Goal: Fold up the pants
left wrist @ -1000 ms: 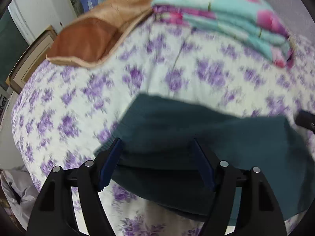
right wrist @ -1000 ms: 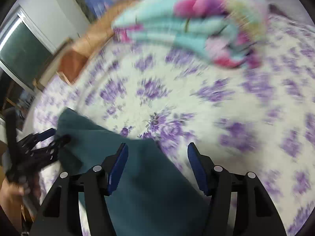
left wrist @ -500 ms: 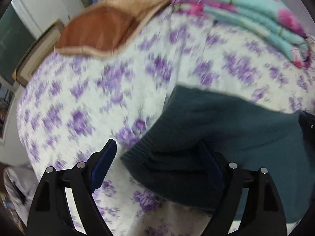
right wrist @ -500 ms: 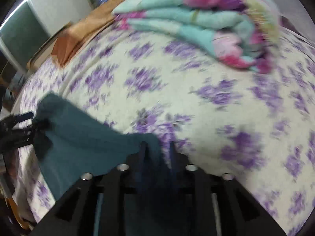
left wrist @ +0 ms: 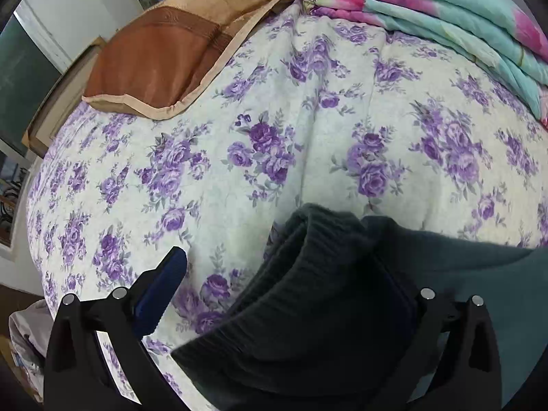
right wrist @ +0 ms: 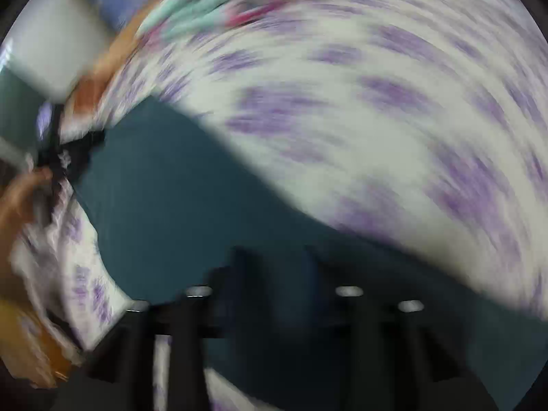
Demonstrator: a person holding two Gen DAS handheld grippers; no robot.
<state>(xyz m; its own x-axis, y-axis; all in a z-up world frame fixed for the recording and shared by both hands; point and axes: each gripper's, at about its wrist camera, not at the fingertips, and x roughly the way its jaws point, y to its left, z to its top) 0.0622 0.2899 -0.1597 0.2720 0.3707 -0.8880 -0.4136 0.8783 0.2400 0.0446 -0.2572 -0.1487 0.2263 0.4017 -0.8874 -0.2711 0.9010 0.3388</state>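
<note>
Dark teal pants (left wrist: 342, 294) lie on a bed with a purple-flowered cover (left wrist: 274, 137). In the left wrist view their ribbed waistband bulges up between my fingers. My left gripper (left wrist: 284, 274) is open; its left finger (left wrist: 161, 284) stands over the bedcover and the right finger is hidden under the fabric. The right wrist view is badly blurred. There the pants (right wrist: 171, 188) stretch from my right gripper (right wrist: 277, 263) to the left gripper (right wrist: 65, 150) at the far left. My right gripper's fingers stand close together on the fabric.
A brown and tan pillow (left wrist: 161, 61) lies at the bed's far left. A folded turquoise and pink quilt (left wrist: 445, 13) lies at the far right. The bed's left edge drops off beside wooden furniture (left wrist: 58, 102).
My left gripper has slid left along the pants to the waistband end. My right gripper shut on the fabric and is now swinging fast, blurring its view.
</note>
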